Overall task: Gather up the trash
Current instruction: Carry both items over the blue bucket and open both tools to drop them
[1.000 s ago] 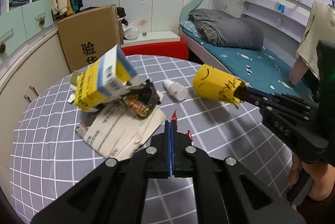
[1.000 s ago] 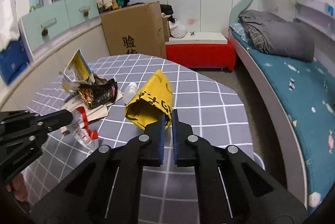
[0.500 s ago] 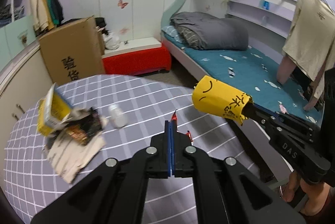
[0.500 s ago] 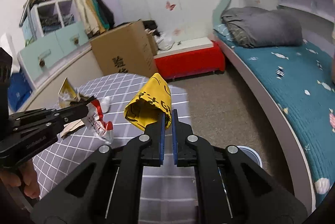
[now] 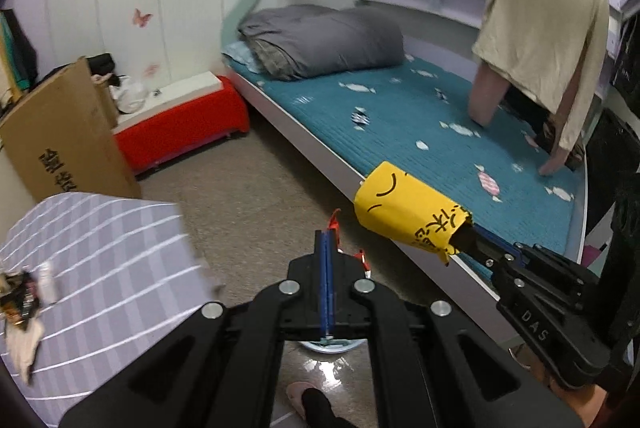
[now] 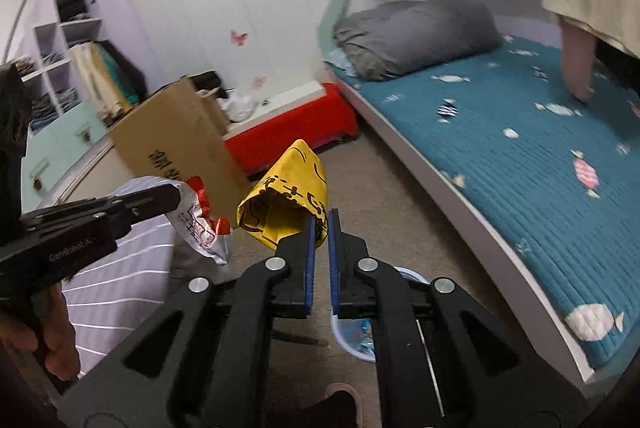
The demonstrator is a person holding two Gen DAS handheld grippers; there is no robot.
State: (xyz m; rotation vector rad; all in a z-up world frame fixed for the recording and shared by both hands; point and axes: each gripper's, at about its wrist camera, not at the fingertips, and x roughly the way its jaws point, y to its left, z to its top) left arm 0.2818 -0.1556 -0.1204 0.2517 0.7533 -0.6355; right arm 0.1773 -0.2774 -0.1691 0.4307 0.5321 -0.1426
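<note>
Two claws, left claw (image 6: pixel 176 197) pinching wrapper (image 6: pixel 202 224) (red-and-silver), right claw (image 6: pixel 320 224) gripping yellow bag (image 6: pixel 286 203)

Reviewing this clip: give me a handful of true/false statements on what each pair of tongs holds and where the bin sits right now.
1. The right tongs grip a yellow wrapper. True.
2. The left tongs are empty. False: they are shut on a red and silver wrapper.
3. A light blue bin stands on the floor below the tongs. True.
4. The yellow wrapper lies on the checked table. False: it is held in the air, off the table.
5. A grey quilt lies on the bed. True.
</note>
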